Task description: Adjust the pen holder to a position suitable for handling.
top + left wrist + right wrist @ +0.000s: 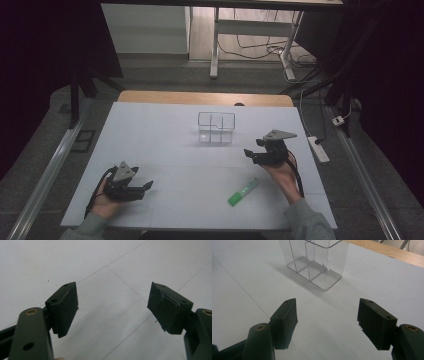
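Observation:
A clear plastic box [216,127] with inner dividers stands upright at the back middle of the white table; in the right gripper view the box [314,262] is ahead of the jaws and holds nothing. A green marker [243,192] lies flat on the table near the front right, just below and left of my right hand. My right gripper [251,156] hovers to the right of the box, pointing left, its jaws [327,317] wide apart with nothing between them. My left gripper [145,190] rests at the front left, open over bare table [112,305].
A white sheet [165,150] with thin seam lines covers the table, and a wooden strip [205,97] shows at the far edge. A white power strip [318,148] lies on the floor off the right side. Desk legs and cables stand beyond the table.

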`<state>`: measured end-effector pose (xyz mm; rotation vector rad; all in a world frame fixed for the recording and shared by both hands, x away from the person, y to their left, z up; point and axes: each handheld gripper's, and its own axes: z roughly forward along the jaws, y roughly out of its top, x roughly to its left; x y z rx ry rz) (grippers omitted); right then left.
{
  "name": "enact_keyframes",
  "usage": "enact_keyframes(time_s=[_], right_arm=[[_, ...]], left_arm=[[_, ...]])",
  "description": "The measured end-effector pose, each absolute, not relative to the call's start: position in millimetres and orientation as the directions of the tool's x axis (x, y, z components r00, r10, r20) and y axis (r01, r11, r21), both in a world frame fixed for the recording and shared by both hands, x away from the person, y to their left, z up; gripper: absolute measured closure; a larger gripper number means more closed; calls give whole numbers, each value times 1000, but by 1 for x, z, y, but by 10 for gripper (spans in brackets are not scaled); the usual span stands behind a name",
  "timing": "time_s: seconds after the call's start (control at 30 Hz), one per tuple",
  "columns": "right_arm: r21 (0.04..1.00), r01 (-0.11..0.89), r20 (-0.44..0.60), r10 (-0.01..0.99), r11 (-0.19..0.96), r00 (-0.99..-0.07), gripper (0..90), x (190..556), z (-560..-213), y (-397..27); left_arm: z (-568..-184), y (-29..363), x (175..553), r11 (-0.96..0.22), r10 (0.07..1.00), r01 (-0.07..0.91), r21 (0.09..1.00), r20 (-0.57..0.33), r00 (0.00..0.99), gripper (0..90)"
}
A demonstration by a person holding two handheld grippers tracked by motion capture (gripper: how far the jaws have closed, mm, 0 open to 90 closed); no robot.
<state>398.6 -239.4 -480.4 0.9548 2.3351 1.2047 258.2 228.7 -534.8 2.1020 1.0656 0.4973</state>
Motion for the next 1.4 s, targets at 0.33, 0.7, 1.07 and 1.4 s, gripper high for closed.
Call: enact_keyframes(time_s=[0.33,0.7,1.07,1.4], right_arm=[[802,422,1,706,423,-708,323,420,-478,-224],[793,444,-6,735,416,-678,413,438,-483,-222],[801,448,0,748,397,-663,747,454,-487,-216],[799,458,11,751,391,-660,896,472,-494,-203]], left_arm=[[-535,229,258,-406,809,533,743,20,588,244],[-535,227,259,-412,805,531,741,23,592,243],[-536,226,259,-418,804,531,737,28,594,243],[-537,225,260,-425,801,531,733,32,598,243]])
